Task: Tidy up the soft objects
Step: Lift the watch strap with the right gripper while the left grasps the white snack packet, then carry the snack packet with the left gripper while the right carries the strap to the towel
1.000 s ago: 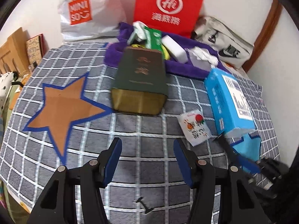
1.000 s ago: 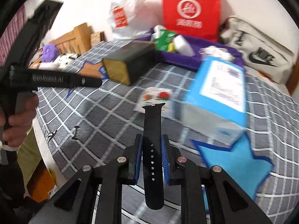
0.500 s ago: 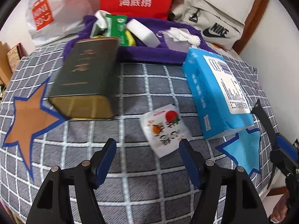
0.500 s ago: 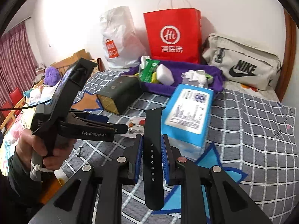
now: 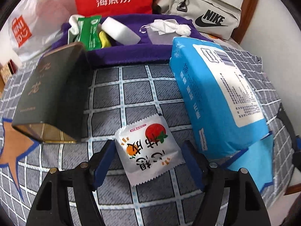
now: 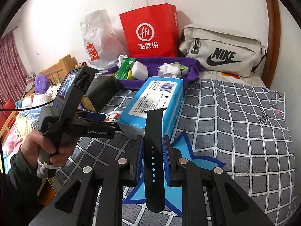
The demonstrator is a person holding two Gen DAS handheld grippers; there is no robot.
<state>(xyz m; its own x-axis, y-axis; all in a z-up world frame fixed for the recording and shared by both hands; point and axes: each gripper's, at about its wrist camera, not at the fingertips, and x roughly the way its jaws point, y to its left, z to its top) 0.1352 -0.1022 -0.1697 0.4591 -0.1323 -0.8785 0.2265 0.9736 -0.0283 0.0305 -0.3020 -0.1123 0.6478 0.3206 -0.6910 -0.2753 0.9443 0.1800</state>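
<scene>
1. Now: left claw point(image 5: 146, 150) stands apart, blades either side of the white snack sachet point(image 5: 148, 146) without pressing it; they have just been widening, likely to take its width.
2. Sachet lies flat on the checked bed cover point(image 5: 135, 86), blue tissue pack point(image 5: 216, 98) at its 2 o'clock, dark tin point(image 5: 49, 94) at its 10.
3. Right claw point(image 6: 152, 162) is clamped on a black watch strap point(image 6: 153, 150), lifted clear, probably parked until the purple bin point(image 5: 131, 52) at 12 o'clock is free.
</scene>
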